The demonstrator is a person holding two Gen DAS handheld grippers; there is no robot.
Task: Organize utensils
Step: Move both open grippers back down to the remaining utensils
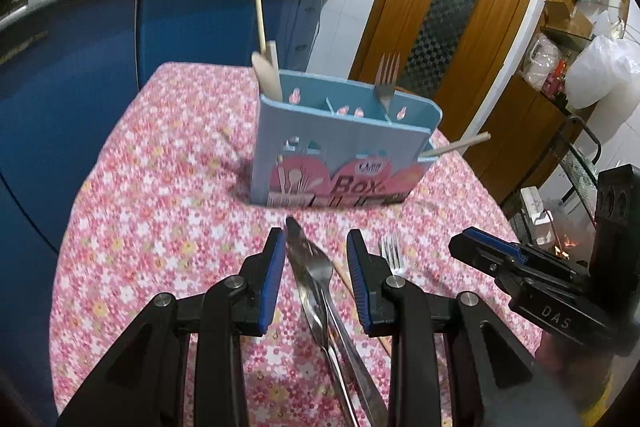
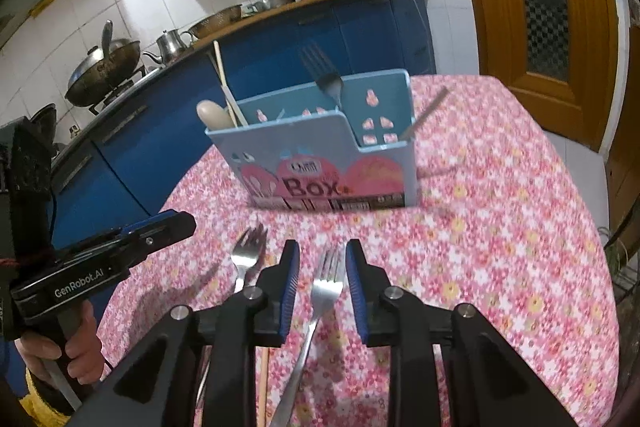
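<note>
Blue box holds some utensils; fork and knife lie loose (both grippers' fingers open around them).

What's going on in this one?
A person is sorting cutlery into a light-blue utensil box on the pink floral tablecloth. The left gripper hangs open over a steel knife; the right gripper is open around a steel fork. Wooden utensils and another fork already stand inside.
</note>
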